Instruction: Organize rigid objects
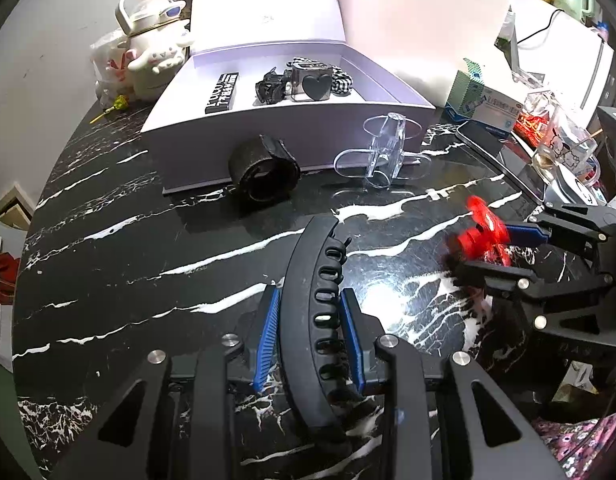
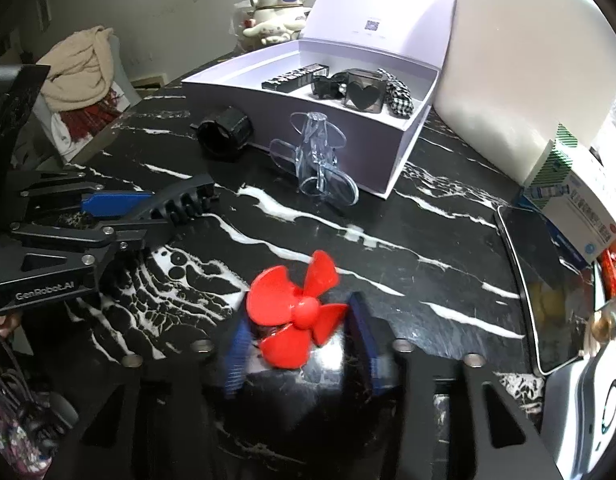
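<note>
My left gripper (image 1: 313,310) is shut on a long black hair clip (image 1: 313,280), held over the black marble table (image 1: 108,272); it also shows in the right wrist view (image 2: 176,204). My right gripper (image 2: 300,320) is shut on a red hair clip (image 2: 298,308) with petal-shaped parts, seen blurred in the left wrist view (image 1: 484,232). An open lilac box (image 1: 292,128) at the back holds a black bar (image 1: 222,93), a black claw clip (image 1: 270,86), a grey heart clip (image 1: 312,82) and a checked scrunchie (image 1: 342,80).
A clear plastic clip (image 1: 382,152) and a black ring-shaped item (image 1: 264,170) lie on the table in front of the box. A phone (image 2: 544,284), medicine boxes (image 2: 580,208) and a white kettle figure (image 1: 152,44) stand around the edges.
</note>
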Demonstrator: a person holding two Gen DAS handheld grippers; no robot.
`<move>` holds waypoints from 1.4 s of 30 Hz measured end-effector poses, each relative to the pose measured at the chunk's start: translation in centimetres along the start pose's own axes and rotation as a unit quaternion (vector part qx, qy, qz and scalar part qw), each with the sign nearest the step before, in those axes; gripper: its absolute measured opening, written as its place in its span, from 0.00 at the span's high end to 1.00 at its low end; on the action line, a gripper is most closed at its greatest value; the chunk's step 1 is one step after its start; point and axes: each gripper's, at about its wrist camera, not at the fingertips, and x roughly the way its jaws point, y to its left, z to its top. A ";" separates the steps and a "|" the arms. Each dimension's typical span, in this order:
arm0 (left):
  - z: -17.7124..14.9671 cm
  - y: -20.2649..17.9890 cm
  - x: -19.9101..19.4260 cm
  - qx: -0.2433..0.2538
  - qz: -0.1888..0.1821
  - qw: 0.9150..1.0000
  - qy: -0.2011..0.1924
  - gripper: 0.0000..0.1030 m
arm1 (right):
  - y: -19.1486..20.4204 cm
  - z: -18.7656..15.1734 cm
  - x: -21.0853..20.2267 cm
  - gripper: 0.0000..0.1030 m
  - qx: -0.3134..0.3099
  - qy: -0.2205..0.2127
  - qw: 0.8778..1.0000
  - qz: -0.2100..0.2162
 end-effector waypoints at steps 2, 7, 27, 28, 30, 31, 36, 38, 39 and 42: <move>0.1 0.1 0.0 -0.005 -0.002 1.000 0.000 0.71 | -0.1 0.0 0.0 0.71 0.002 -0.002 1.000 -0.002; 0.1 0.2 0.1 -0.010 -0.006 1.000 -0.001 0.71 | -0.7 0.1 -0.1 0.80 0.017 -0.005 1.000 0.000; 0.1 1.9 0.2 -0.045 0.003 0.999 -0.009 0.71 | -1.9 2.8 2.1 0.32 0.045 0.005 0.999 -0.002; 0.1 2.1 0.2 -0.047 0.004 0.999 -0.009 0.71 | -1.9 2.8 2.1 0.33 0.045 0.002 0.999 -0.004; 0.2 2.3 0.3 -0.052 0.004 0.999 -0.009 0.71 | -2.0 2.8 2.0 0.46 0.044 0.000 0.999 -0.009; 0.3 2.5 0.3 -0.054 0.004 0.999 -0.009 0.71 | -1.9 2.8 2.0 0.53 0.042 -0.002 0.999 -0.012; 0.5 2.7 0.4 -0.053 -0.002 0.999 -0.006 0.71 | -1.8 2.9 1.6 0.64 0.031 -0.006 0.999 -0.005; 0.5 2.7 0.5 -0.054 -0.004 0.999 -0.004 0.71 | -1.6 2.9 1.3 0.66 0.023 -0.012 1.000 -0.004; 0.5 2.8 0.5 -0.058 -0.007 0.998 -0.003 0.71 | -1.5 2.9 1.2 0.66 0.021 -0.013 1.000 -0.003; 0.7 3.2 0.5 -0.070 -0.017 0.997 0.001 0.72 | -1.3 2.9 0.7 0.66 0.018 -0.016 1.000 0.002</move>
